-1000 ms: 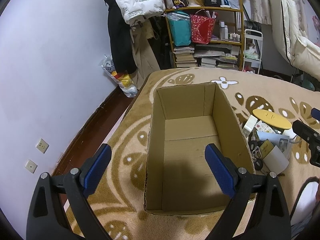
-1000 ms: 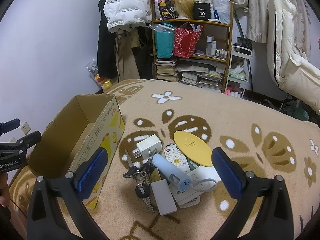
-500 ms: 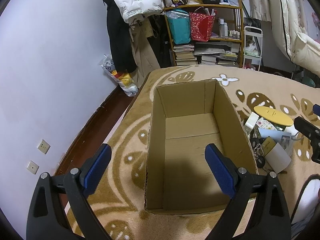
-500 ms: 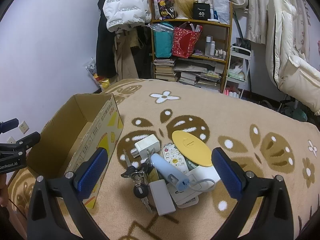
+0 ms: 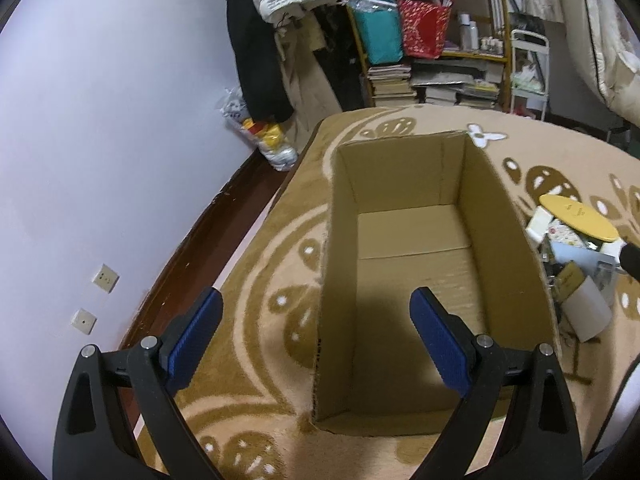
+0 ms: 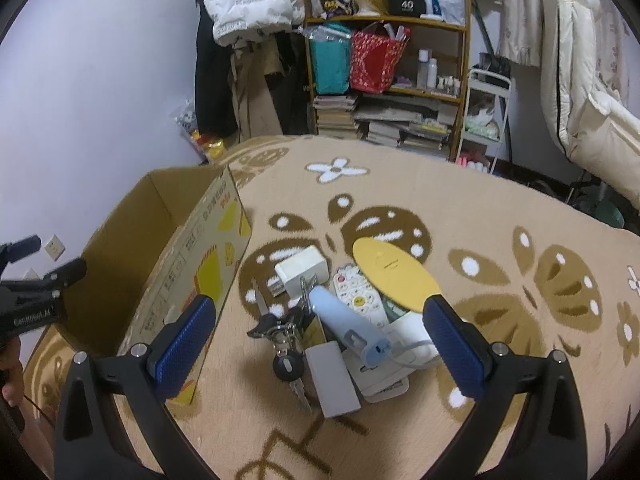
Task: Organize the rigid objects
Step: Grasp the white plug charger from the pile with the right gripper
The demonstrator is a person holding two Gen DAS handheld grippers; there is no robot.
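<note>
An empty cardboard box [image 5: 500, 216] [image 6: 208, 264] stands open on the patterned blanket. To its right lies a small heap: a yellow oval lid [image 6: 394, 274] [image 5: 576, 218], a white charger block [image 6: 302, 272], a white remote [image 6: 358, 296], a pale blue tube-shaped device [image 6: 348, 328], a bunch of keys [image 6: 284, 340] and a grey-white power bank [image 6: 330, 380]. My left gripper [image 5: 316, 340] hovers open over the box's near end, holding nothing. My right gripper [image 6: 320, 340] hangs open above the heap, its blue pads either side of it.
A purple wall with sockets [image 5: 105, 278] runs along the left. At the back stand a cluttered wooden shelf [image 6: 400, 60] with bags and books, and hanging coats [image 6: 248, 4]. White bedding [image 6: 592, 92] fills the right. A hand [image 6: 10, 372] shows at the lower left edge.
Both grippers have drifted slightly forward and down; the box and heap look a little nearer. Nothing was picked up and both jaws stay wide.
</note>
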